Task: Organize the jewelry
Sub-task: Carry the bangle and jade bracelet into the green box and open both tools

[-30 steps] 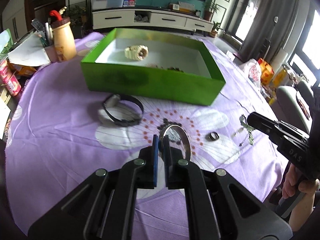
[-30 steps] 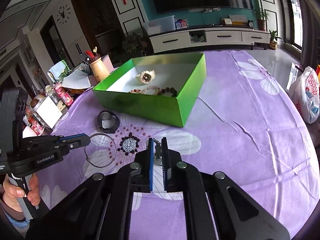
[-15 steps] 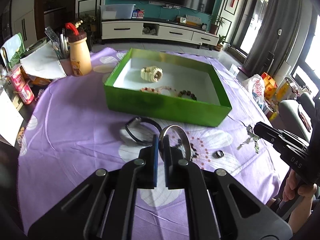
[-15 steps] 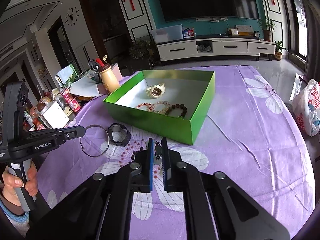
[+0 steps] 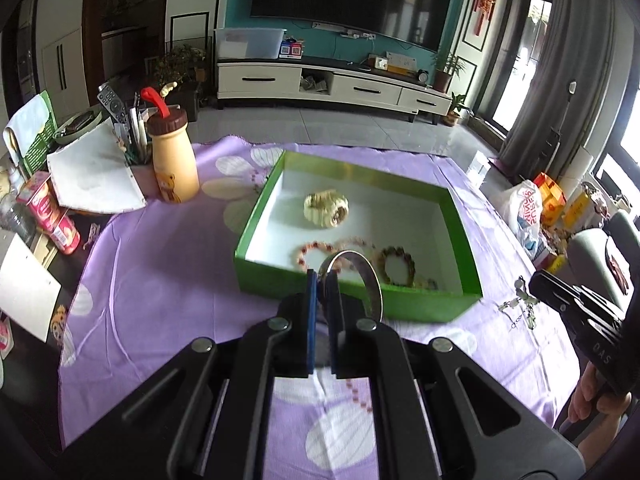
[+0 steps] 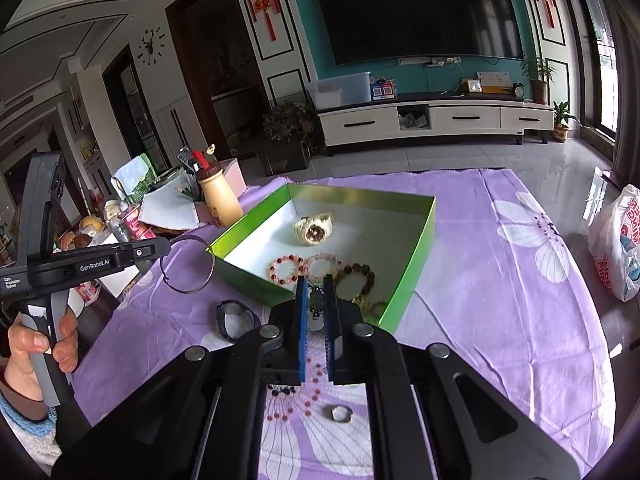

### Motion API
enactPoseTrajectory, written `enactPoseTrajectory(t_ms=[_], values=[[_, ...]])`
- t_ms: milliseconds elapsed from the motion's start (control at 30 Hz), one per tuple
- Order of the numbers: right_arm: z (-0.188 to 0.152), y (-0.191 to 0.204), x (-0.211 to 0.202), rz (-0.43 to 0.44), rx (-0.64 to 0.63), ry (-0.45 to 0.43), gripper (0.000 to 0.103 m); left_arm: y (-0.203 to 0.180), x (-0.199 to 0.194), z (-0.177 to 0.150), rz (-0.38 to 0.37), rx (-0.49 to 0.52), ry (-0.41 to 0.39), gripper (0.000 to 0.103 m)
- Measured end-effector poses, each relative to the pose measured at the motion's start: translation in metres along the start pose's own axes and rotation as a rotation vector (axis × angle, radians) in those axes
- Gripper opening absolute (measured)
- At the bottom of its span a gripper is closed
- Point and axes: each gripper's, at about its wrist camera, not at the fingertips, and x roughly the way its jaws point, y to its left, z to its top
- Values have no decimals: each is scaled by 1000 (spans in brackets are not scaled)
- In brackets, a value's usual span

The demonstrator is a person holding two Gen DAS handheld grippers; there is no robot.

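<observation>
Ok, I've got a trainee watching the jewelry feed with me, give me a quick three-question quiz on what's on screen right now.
1. True or false: the left gripper is closed on a silver bangle.
2. Which of these lies inside the green box?
A. the cream watch
B. the small ring
C. the black band
3. Fill in: the right gripper grips a small item with a metal ____ hanging from it.

Key
1. True; the bangle hangs from its fingertips, near the box's left corner.
2. A; the ring and the black band lie on the purple cloth, outside the box.
3. chain.
</observation>
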Motion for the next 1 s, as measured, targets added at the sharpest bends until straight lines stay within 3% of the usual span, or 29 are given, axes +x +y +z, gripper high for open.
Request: enactPoseTrajectory(t_ms=[467,1000], values=[[34,-10,45,9,-4,23,7,1,52,50,18,-33,38,4],[49,-30,108,-24,26,119,7,14,122,65,105,-41,145,4]])
